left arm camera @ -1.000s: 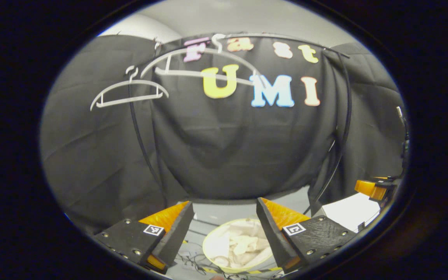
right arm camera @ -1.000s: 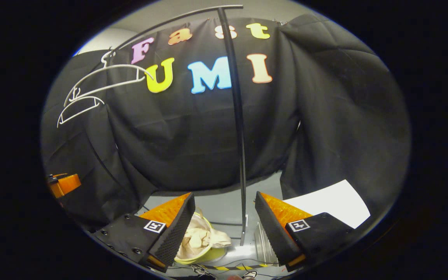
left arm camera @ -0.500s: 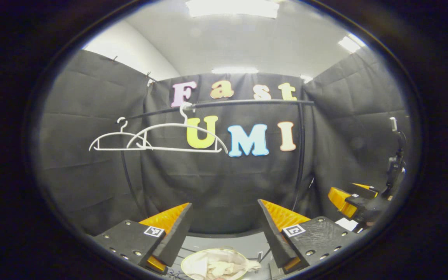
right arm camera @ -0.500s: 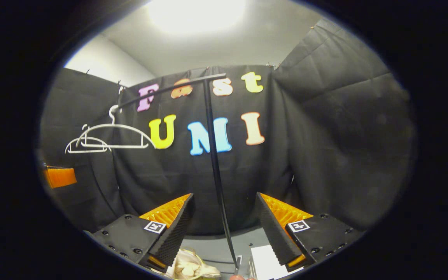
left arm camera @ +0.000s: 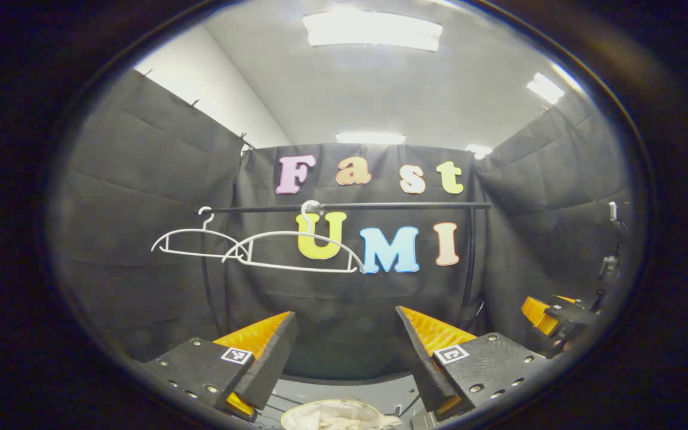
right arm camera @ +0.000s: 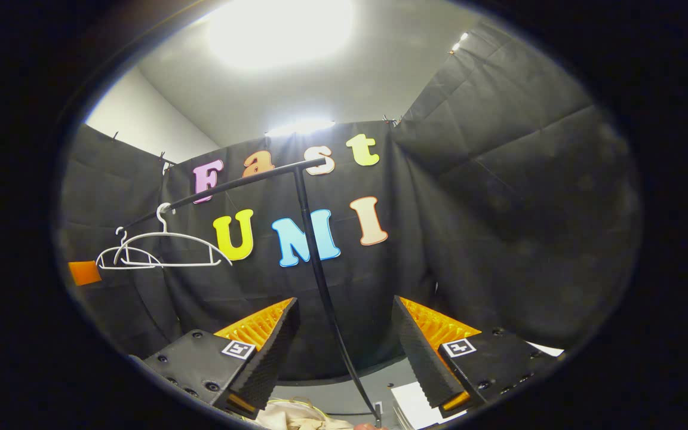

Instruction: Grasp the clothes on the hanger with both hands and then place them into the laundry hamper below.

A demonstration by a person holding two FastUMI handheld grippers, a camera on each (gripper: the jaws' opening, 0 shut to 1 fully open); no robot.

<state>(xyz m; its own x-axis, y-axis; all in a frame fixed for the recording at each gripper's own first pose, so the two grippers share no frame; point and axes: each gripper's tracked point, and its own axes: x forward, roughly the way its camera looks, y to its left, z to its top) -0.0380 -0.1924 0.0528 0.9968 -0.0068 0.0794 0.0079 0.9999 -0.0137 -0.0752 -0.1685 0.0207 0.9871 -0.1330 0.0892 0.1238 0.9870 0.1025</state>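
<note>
In the left gripper view we see two white hangers on a black rail (left arm camera: 380, 206). The small hanger (left arm camera: 197, 242) is on the left, and the big hanger (left arm camera: 296, 254) hangs just beside it, to its right. Both hangers are bare. Under them, the left gripper (left arm camera: 344, 340) stands wide apart, and nothing is between its fingers. Low between the fingers we see the rim of the hamper (left arm camera: 302, 413), and the pale clothes (left arm camera: 350, 420) lie inside it. At the far right edge of this view the right gripper (left arm camera: 550, 313) is visible, farther off; from here we cannot tell how it stands.

In the right gripper view the same two hangers are at the left, the small hanger (right arm camera: 118, 258) partly behind the big hanger (right arm camera: 168, 248). The rail (right arm camera: 230, 184) goes up to the right and meets a black pole (right arm camera: 320, 280), which goes down between the fingers. The right gripper (right arm camera: 344, 337) is also spread wide and holds nothing. At the bottom edge, the clothes (right arm camera: 287, 418) show between the fingers. A white sheet (right arm camera: 409, 406) lies on the floor near the right finger.
</note>
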